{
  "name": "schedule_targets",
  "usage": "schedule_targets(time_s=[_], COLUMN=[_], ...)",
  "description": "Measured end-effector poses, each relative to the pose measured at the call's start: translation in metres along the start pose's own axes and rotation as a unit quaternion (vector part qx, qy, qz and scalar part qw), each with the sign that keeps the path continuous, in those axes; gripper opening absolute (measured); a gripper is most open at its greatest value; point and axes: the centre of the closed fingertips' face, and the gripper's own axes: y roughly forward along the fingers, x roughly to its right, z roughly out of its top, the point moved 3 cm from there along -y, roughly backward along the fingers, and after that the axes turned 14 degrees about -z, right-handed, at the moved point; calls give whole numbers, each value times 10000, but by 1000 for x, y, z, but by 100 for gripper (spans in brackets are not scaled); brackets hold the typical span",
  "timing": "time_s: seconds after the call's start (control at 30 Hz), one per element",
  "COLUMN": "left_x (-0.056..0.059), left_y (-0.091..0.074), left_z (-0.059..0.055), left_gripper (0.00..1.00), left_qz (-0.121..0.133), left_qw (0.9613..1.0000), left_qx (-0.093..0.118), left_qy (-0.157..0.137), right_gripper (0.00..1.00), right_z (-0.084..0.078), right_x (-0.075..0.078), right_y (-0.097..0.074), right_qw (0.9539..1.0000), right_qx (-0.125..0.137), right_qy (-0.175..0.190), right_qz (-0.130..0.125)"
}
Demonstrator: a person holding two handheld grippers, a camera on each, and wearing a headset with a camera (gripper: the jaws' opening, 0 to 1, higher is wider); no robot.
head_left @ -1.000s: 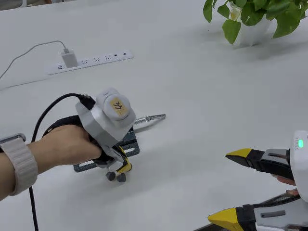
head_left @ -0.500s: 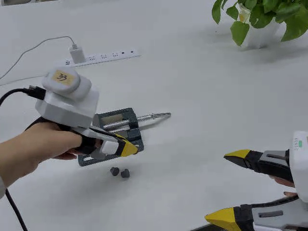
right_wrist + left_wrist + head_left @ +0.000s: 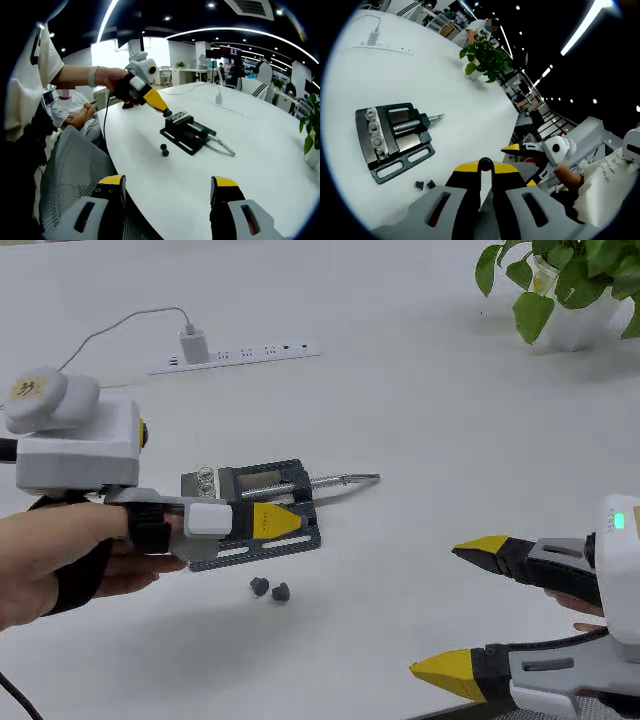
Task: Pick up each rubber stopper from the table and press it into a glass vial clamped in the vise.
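Just near of the dark metal vise, two rubber stoppers lie on the smooth white table — small, dark, matte plugs, almost touching. Clear glass vials stand clamped at the vise's left end. Left gripper hovers over the vise, yellow tips pressed together, empty; right gripper — spread wide, empty.

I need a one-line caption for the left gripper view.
Left gripper holds a rubber stopper in shut jaws; beyond, vise with three glass vials and two loose stoppers on the table.
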Motion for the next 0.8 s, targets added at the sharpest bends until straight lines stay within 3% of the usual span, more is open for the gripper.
schedule_targets(time_s=[0.1,0.33,0.53,0.67,0.7,0.8], left_x=[6,17,30,36,39,42], left_y=[-6,-13,-19,-24,-25,-28], left_z=[1,-3,-6,-8,-7,-8], left_gripper=[3,3,3,3,3,3], left_qz=[-164,-583,-1055,-1296,-1410,-1530], left_qw=[9992,9937,9826,9760,9715,9671], left_qx=[292,647,1024,1152,1227,1305], left_qy=[-234,-699,-1137,-1318,-1455,-1555], right_gripper=[66,61,55,48,47,45], right_z=[12,42,72,88,93,101], right_x=[0,-4,-12,-18,-20,-26], right_y=[4,13,19,20,21,22], right_qw=[9999,9978,9934,9895,9885,9863], right_qx=[162,642,1076,1342,1398,1503], right_qy=[4,33,-43,-65,-72,-112], right_qz=[14,163,382,532,569,673])
